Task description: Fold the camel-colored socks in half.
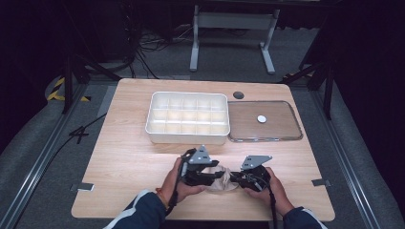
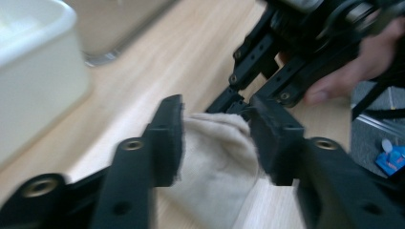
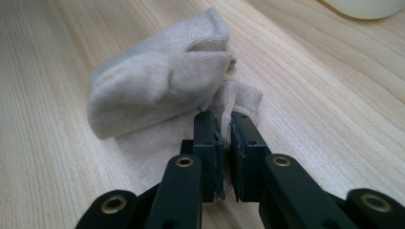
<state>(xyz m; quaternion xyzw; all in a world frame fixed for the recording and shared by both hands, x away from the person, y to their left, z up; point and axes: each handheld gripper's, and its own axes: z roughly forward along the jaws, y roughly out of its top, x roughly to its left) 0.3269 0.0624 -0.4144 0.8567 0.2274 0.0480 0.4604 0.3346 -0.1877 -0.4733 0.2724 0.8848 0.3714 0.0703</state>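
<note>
A beige sock [image 1: 223,184] lies bunched on the wooden table near its front edge, between my two grippers. My left gripper [image 1: 216,179] points right at it. In the left gripper view its jaws [image 2: 217,102] stand apart with the sock [image 2: 215,157] loose between the pads, so it is open. My right gripper [image 1: 232,178] faces it from the other side. In the right gripper view it [image 3: 223,117] is shut on a thin edge of the sock [image 3: 157,90], whose folded bulk lies just beyond the tips. The right gripper's tips [image 2: 237,106] meet the sock's far end.
A white tray with several compartments [image 1: 187,137] stands mid-table behind the grippers; its wall [image 2: 33,76] is close on the left. A clear lid [image 1: 277,129] with a white knob lies right of it. Bare wood lies left and right of the hands.
</note>
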